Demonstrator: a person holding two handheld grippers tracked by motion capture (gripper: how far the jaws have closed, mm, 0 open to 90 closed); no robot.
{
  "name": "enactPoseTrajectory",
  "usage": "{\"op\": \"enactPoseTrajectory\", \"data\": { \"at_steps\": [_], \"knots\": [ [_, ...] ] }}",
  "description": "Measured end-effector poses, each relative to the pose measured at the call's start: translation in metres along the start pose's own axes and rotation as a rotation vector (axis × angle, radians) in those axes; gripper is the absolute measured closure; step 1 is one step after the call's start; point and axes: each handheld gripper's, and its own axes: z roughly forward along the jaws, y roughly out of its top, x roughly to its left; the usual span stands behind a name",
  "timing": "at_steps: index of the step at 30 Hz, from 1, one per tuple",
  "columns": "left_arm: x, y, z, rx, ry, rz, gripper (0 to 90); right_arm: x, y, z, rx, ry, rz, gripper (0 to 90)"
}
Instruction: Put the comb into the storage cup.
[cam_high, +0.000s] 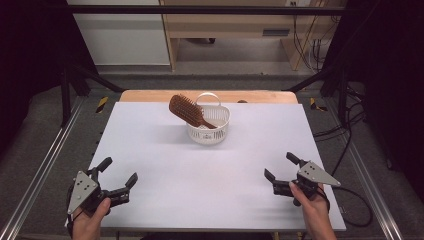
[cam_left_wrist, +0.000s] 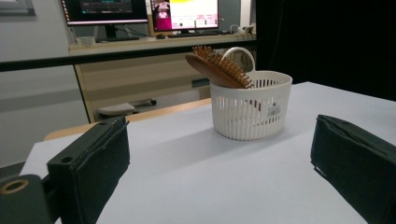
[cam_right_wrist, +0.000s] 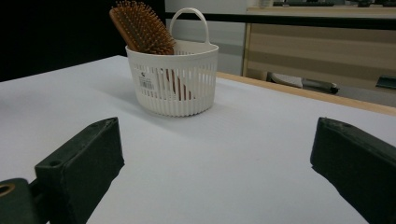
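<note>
We see the wooden hairbrush (cam_high: 189, 111) leaning handle-down in the white slotted plastic basket (cam_high: 210, 131), which stands toward the far edge of the tabletop (cam_high: 165, 165), near its middle; the bristled oval head sticks out over the rim, tilted to the left. We judge the brush light, stiff and smooth-backed, best taken across the edges of the head or by its neck rather than on the springy pins, while the light basket may tip or slide. The left tool (cam_high: 114, 176) and right tool (cam_high: 281, 168) rest near the front corners, both with jaws apart and empty.
</note>
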Motion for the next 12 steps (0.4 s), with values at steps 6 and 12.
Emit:
{"op": "enactPoseTrajectory", "data": {
  "at_steps": [6, 12],
  "knots": [
    [0.001, -0.004, 0.001, -0.005, 0.007, -0.01, 4.3, 0.005, -0.001, 0.004, 0.012, 0.015, -0.01, 2.8],
    [0.002, -0.01, 0.006, 0.032, 0.024, -0.034, 4.4, 0.012, 0.001, 0.01, 0.018, 0.025, -0.012, 2.8]
  ]
}}
